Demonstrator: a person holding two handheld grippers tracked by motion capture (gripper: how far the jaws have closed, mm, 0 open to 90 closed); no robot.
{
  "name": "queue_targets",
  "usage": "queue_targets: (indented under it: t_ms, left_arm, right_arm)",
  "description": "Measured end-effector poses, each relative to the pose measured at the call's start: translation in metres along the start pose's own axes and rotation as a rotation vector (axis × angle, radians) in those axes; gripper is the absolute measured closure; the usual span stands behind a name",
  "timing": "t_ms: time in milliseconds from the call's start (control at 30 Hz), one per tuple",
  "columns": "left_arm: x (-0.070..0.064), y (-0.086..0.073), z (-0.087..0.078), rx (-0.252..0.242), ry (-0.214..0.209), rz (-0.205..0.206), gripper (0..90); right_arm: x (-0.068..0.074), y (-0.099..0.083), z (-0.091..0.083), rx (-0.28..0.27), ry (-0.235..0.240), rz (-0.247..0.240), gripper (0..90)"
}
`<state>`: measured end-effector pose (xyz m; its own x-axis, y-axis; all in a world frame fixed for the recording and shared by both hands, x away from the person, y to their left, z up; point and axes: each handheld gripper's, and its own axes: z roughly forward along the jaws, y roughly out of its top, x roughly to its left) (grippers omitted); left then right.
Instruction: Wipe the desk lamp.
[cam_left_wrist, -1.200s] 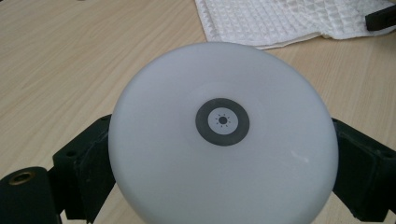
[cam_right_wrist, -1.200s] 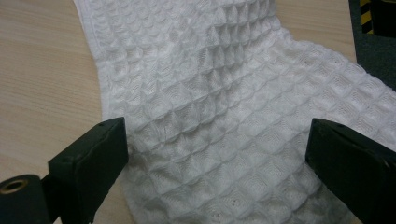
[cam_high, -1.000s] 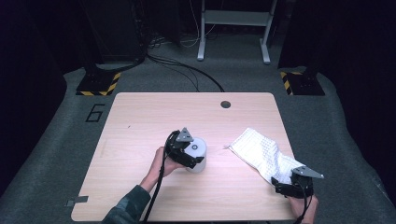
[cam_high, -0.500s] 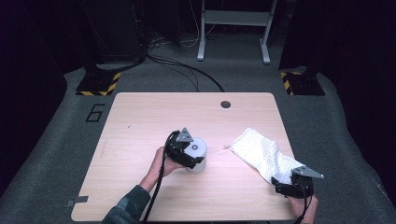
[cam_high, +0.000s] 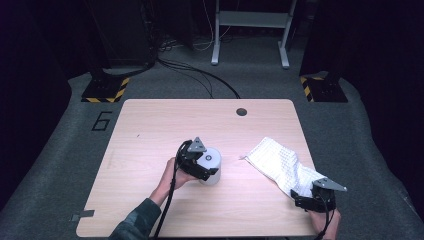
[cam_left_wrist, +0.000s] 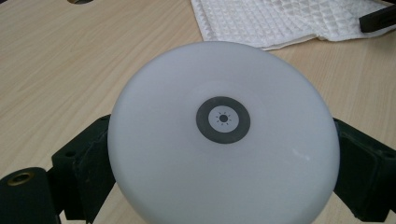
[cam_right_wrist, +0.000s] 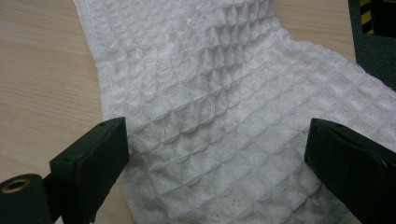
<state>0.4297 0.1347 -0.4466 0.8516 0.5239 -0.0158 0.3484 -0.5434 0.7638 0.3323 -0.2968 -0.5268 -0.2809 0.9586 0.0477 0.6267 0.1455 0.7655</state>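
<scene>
A white cylinder (cam_high: 214, 161) with a grey ring on its flat top (cam_left_wrist: 223, 119) stands upright near the middle of the wooden table (cam_high: 160, 125). My left gripper (cam_high: 206, 169) is shut on it, one black jaw pressed against each side (cam_left_wrist: 223, 156). To the right lies a crumpled white waffle-weave towel (cam_high: 280, 162), which runs toward the table's front right corner. My right gripper (cam_high: 306, 198) sits at the towel's near end, open wide, with the towel (cam_right_wrist: 219, 70) spread beneath and between its jaws (cam_right_wrist: 217, 140).
A dark cable hole (cam_high: 241, 111) is set in the table's far edge. Beyond the table, stands with yellow-black striped bases (cam_high: 105, 92) (cam_high: 320, 90) and cables rest on the grey floor. The towel's far end (cam_left_wrist: 280, 21) lies just past the cylinder.
</scene>
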Motion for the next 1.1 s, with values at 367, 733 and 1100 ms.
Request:
queue_targets:
  t_ms: [367, 733, 1100]
  left_arm:
    - [0.0, -0.002, 0.0, -0.016, -0.003, -0.004, 8.4]
    - [-0.002, -0.008, -0.001, -0.089, 0.003, -0.025, 8.0]
    - [0.0, -0.014, -0.01, -0.156, 0.016, -0.035, 0.1]
  right_arm:
    - [-0.001, 0.001, 0.001, 0.009, 0.013, -0.003, 4.4]
    - [0.002, 0.014, -0.01, 0.003, 0.026, 0.002, 0.0]
    - [0.008, 0.044, 0.002, 0.042, 0.045, -0.011, 0.0]
